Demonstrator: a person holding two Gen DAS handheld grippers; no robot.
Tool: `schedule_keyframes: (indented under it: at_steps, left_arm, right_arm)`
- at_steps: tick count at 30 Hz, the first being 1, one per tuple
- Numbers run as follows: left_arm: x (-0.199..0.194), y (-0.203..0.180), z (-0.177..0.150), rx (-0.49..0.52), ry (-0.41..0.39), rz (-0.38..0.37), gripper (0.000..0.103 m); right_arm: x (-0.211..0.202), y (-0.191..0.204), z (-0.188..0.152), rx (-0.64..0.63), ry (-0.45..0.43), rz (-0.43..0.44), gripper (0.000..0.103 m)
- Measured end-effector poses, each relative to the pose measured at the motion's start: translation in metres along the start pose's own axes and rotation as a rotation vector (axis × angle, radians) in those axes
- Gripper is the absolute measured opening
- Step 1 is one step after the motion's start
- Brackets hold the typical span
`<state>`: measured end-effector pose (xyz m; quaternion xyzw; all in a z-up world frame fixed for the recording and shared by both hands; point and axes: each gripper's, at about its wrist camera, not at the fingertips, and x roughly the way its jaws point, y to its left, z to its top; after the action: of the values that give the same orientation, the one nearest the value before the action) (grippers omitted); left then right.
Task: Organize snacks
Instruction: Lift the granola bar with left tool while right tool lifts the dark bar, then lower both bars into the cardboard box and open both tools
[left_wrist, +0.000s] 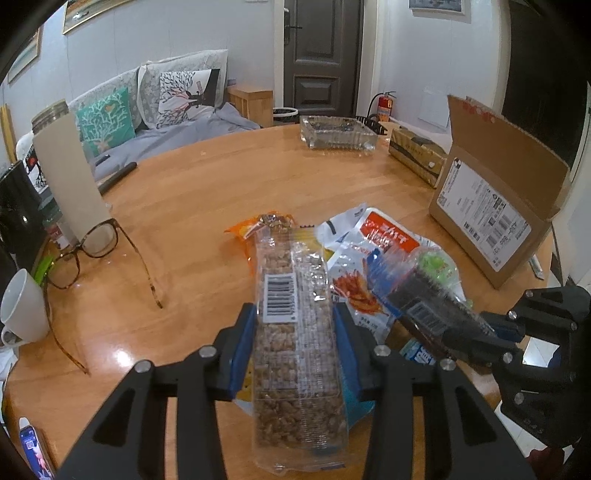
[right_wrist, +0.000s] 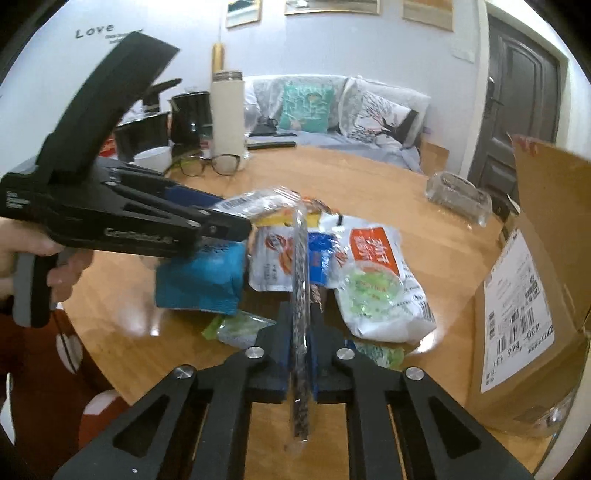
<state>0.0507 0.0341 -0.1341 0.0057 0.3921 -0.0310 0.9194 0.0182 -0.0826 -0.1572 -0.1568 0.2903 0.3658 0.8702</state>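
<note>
My left gripper (left_wrist: 295, 325) is shut on a long clear pack of peanut brittle (left_wrist: 295, 332) with a barcode label, held above the snack pile. It shows from the side in the right wrist view (right_wrist: 243, 227). My right gripper (right_wrist: 301, 332) is shut on a thin clear pack of dark sesame snack (right_wrist: 300, 295), seen edge-on; the left wrist view shows this pack (left_wrist: 432, 299) held in the right gripper (left_wrist: 491, 328). Below lie a white and red snack bag (right_wrist: 373, 258), a blue bag (right_wrist: 199, 280), a green candy pack (right_wrist: 240, 326) and an orange pack (left_wrist: 243, 230).
An open cardboard box (left_wrist: 491, 206) stands on the round wooden table (left_wrist: 207, 192) at the right. Glasses (left_wrist: 92, 251), a white mug (left_wrist: 22, 306), a beige flask (left_wrist: 70, 173), a glass dish (left_wrist: 338, 131) and black kettles (right_wrist: 188, 114) ring the table. A sofa is behind.
</note>
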Motion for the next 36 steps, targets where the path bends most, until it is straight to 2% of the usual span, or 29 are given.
schedule_keyframes:
  at_steps: [5, 10, 17, 22, 26, 30, 34, 36]
  left_arm:
    - [-0.006, 0.000, 0.004, 0.003, -0.017, -0.010, 0.039]
    - [-0.028, 0.003, 0.016, 0.011, -0.064, -0.002, 0.039]
    - [-0.076, -0.011, 0.053, 0.051, -0.158, -0.021, 0.039]
    - [-0.108, -0.047, 0.091, 0.124, -0.227, -0.090, 0.039]
    - [-0.118, -0.084, 0.126, 0.165, -0.249, -0.200, 0.039]
    - [-0.113, -0.132, 0.155, 0.246, -0.257, -0.247, 0.039]
    - [-0.087, -0.183, 0.179, 0.304, -0.199, -0.333, 0.039]
    - [-0.070, -0.203, 0.186, 0.319, -0.159, -0.340, 0.039]
  right_arm:
    - [-0.004, -0.002, 0.008, 0.010, -0.014, 0.026, 0.002]
    - [-0.019, -0.006, 0.022, 0.015, -0.047, 0.051, 0.002]
    - [-0.082, -0.014, 0.070, -0.037, -0.182, 0.066, 0.002]
    - [-0.136, -0.056, 0.100, -0.002, -0.261, 0.016, 0.002]
    - [-0.161, -0.097, 0.104, 0.040, -0.241, -0.039, 0.002]
    - [-0.170, -0.146, 0.091, 0.110, -0.199, -0.117, 0.002]
    - [-0.166, -0.188, 0.074, 0.151, -0.138, -0.170, 0.002]
    - [-0.158, -0.206, 0.065, 0.183, -0.092, -0.162, 0.002]
